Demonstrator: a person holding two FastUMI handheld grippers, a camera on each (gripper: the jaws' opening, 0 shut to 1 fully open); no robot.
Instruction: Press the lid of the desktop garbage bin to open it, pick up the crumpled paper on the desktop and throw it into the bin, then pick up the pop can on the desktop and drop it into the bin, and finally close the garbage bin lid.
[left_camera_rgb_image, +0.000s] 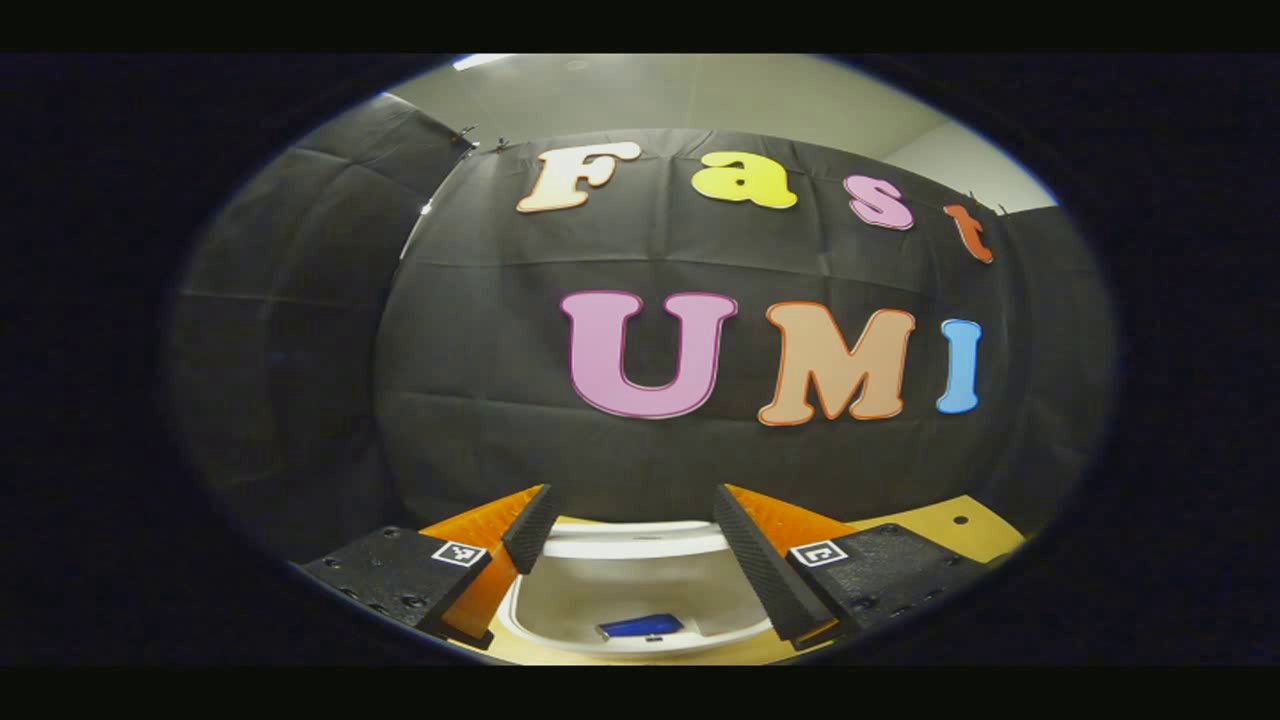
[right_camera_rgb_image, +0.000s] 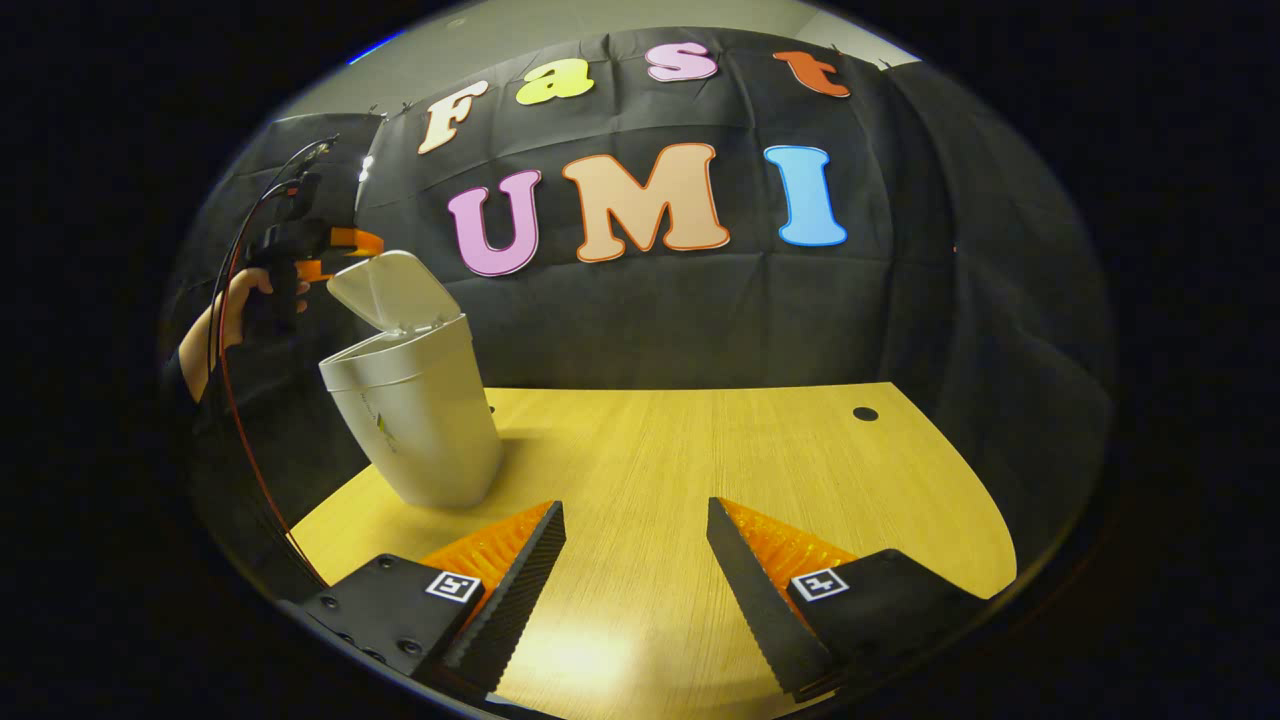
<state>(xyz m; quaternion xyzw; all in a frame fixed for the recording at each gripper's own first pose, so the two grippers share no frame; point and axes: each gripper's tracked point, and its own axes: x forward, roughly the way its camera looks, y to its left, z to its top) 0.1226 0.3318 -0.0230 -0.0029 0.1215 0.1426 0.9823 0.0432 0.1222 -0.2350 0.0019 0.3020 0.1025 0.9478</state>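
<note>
White bin (left_camera_rgb_image: 640, 590) open, below left gripper (left_camera_rgb_image: 636, 540)

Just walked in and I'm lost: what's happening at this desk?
A person is clearing a desk into a small bin. Its lid stands open. The left gripper hangs open over the bin's mouth, where a blue object lies inside. The right gripper waits open above bare wood. Closing the lid looks like what's left.

Staged recording booth indoors, black cloth wall (right_camera_rgb_image: 650, 320) pinned up as a backdrop, pale wooden desktop (right_camera_rgb_image: 700, 460) with a cable hole (right_camera_rgb_image: 866, 413), plain ceiling (left_camera_rgb_image: 700, 95) above, small desktop bin (right_camera_rgb_image: 415, 410)
</note>
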